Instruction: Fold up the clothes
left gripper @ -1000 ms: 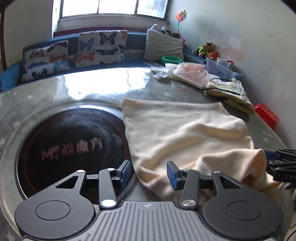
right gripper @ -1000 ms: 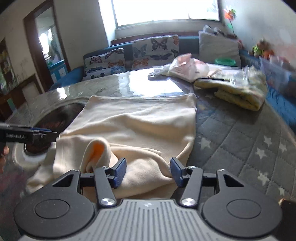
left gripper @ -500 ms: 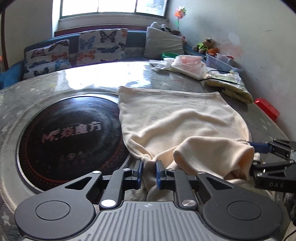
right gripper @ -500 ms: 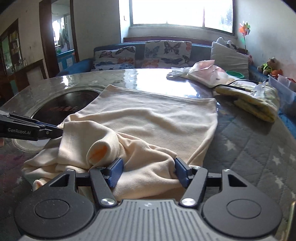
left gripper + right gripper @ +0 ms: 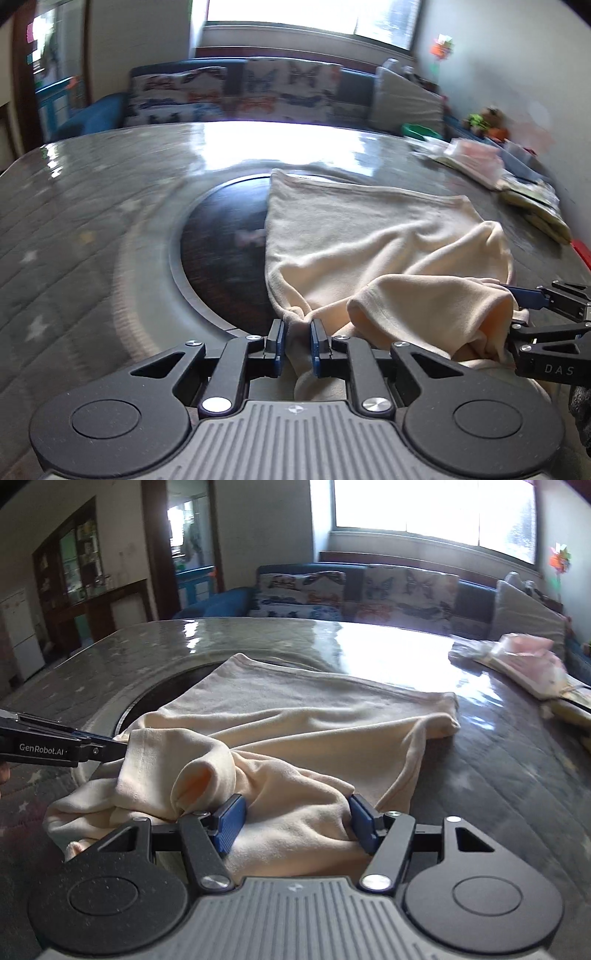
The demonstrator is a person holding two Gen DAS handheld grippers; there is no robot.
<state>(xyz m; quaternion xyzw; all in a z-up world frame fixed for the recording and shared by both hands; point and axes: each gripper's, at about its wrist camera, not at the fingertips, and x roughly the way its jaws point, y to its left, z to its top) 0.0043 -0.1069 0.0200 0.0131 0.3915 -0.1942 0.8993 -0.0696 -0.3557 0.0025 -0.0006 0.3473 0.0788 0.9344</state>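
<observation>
- My left tool [image 5: 297, 341] is pinching a gathered corner of the cream garment [image 5: 373, 236]; its blue pads are standing close together with only the cloth's thickness between them.
- The garment is lying on the grey quilted surface [image 5: 74, 229], its left edge overlapping the dark round inset [image 5: 221, 243] in the middle.
- The far hem is lying flat, while the near part is bunching up into a loose tube-shaped fold between my two tools.
- My right tool [image 5: 293, 821] is standing wide apart, its blue pads [image 5: 229, 821] sitting on either side of a rumpled mound of the garment [image 5: 295, 716]. The cloth is touching both pads, but I cannot tell whether it is actually gripped.
- Further right on the surface, a pile of bagged items [image 5: 517, 661] is lying well apart from the garment; blur is making it hard to say more.
- Beyond the surface, butterfly-print cushions [image 5: 406, 587] are leaning along a blue sofa.
</observation>
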